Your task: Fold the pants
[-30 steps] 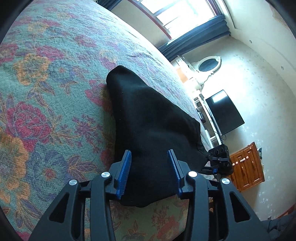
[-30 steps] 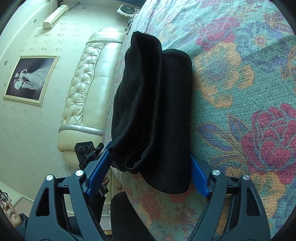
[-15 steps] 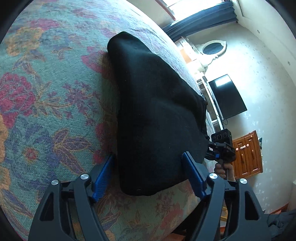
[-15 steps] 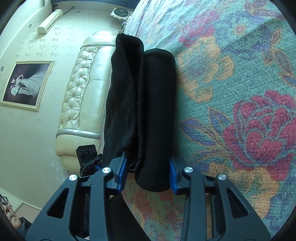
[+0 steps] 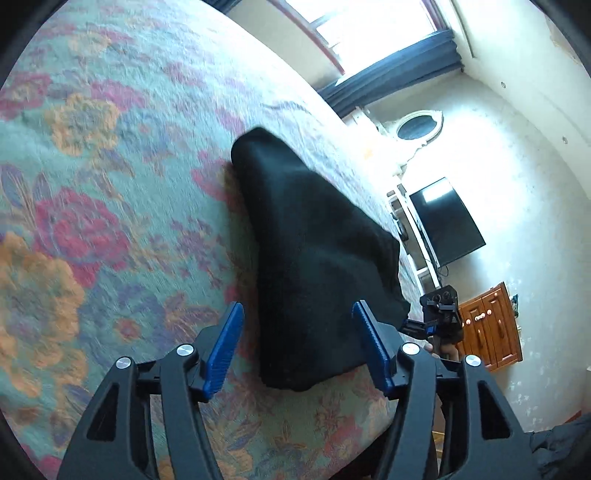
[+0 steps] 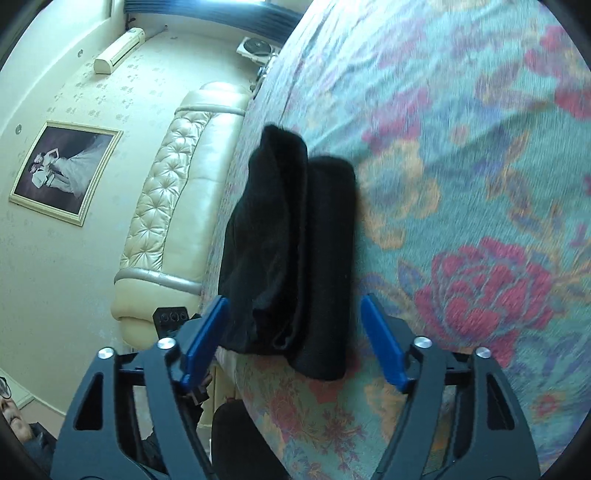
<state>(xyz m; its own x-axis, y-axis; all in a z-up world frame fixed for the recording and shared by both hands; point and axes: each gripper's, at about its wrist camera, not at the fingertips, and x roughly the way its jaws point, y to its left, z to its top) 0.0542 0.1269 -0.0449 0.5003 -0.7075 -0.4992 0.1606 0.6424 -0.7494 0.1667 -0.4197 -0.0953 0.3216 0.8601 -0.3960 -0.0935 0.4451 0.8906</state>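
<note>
From my left gripper [image 5: 297,345], jaws just opened, wide apart: floral bed cover [image 5: 92,221] to its left, folded black pants [image 5: 314,266] ahead, near end between the pads, not pinched. Window [image 5: 373,26], TV [image 5: 445,221], wood cabinet [image 5: 491,325] off to the right. Right gripper [image 6: 293,341] also just opened, nothing clamped; cream headboard [image 6: 173,206] and framed pic [image 6: 66,170] on its left, pants w/ near end between pads, bed cover to the right.
</note>
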